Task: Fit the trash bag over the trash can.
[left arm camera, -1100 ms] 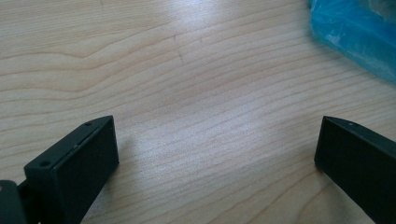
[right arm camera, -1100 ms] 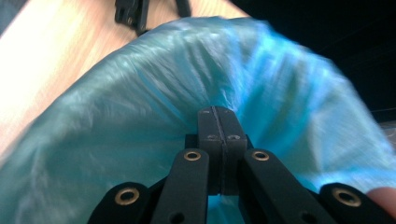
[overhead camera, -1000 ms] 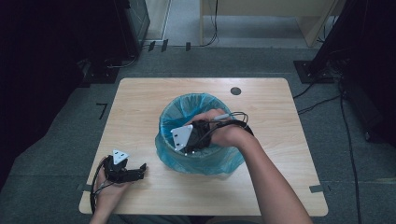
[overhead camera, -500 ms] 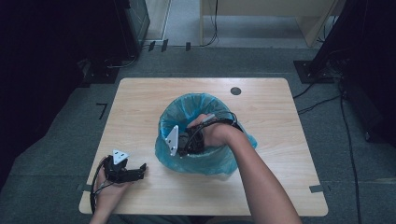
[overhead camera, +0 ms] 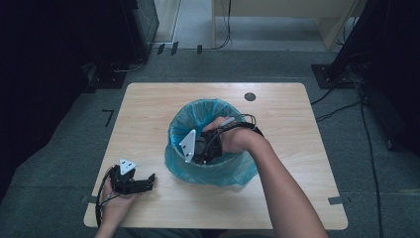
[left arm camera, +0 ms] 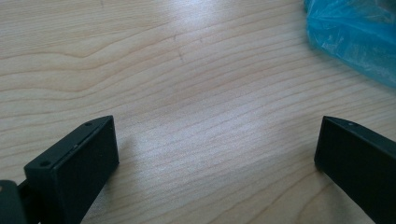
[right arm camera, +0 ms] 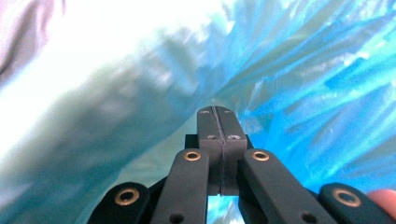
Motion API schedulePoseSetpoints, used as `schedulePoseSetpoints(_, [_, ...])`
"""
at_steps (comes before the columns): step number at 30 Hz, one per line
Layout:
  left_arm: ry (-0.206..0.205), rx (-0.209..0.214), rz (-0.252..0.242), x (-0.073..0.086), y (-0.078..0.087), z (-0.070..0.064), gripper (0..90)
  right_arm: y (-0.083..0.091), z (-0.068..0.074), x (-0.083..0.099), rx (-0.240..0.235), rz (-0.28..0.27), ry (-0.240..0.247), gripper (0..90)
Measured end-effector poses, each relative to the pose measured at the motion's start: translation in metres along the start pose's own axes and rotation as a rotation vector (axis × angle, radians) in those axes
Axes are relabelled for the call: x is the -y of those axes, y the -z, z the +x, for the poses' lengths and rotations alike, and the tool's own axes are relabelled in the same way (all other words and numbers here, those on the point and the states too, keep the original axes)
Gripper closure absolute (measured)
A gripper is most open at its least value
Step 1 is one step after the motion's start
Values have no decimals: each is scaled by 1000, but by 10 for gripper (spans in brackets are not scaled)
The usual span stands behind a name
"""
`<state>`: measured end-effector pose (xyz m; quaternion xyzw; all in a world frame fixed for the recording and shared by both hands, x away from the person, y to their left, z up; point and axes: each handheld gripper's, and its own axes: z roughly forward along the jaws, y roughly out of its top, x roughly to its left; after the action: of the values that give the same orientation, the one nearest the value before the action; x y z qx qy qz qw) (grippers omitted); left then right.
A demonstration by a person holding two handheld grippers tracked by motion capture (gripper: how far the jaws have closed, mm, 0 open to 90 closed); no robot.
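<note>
A bin lined with a blue plastic bag (overhead camera: 218,171) stands in the middle of the wooden table (overhead camera: 297,188). My right gripper (overhead camera: 200,151) reaches down inside the bin from its right rim, its grey plate turned to the left. In the right gripper view the right gripper (right arm camera: 217,112) is shut, pads pressed together, with blue bag film (right arm camera: 317,74) close all around; nothing shows between the pads. My left gripper (overhead camera: 148,179) rests on the table near the front left corner. The left gripper (left arm camera: 215,128) is open over bare wood, with an edge of the bag (left arm camera: 355,37) at upper right.
A round dark grommet (overhead camera: 250,96) sits in the table's far edge. Dark equipment and cables (overhead camera: 341,74) lie on the grey floor around the table. Bare wood stretches left and right of the bin.
My right hand has turned and sunk the gripper lower into the bin, shifting slightly left. The left gripper has stayed where it was.
</note>
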<state>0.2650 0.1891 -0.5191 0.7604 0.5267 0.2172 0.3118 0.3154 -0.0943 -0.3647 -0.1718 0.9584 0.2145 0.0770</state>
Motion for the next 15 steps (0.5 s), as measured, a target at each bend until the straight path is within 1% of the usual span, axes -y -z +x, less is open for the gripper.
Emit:
schedulePoseSetpoints(3, [0, 0, 0, 0, 0, 0, 0, 8, 3, 2, 7, 4, 10, 900])
schedulePoseSetpoints(5, [0, 0, 0, 0, 0, 0, 0, 14, 4, 1, 20, 8, 14, 900])
schedulePoseSetpoints(7, [-1, 0, 0, 0, 0, 0, 0, 19, 6, 0, 24, 7, 26, 900])
schedulePoseSetpoints(10, [0, 0, 0, 0, 0, 0, 0, 27, 9, -2, 35, 26, 42, 900])
schedulePoseSetpoints(15, [0, 0, 0, 0, 0, 0, 0, 37, 16, -4, 40, 28, 53, 900])
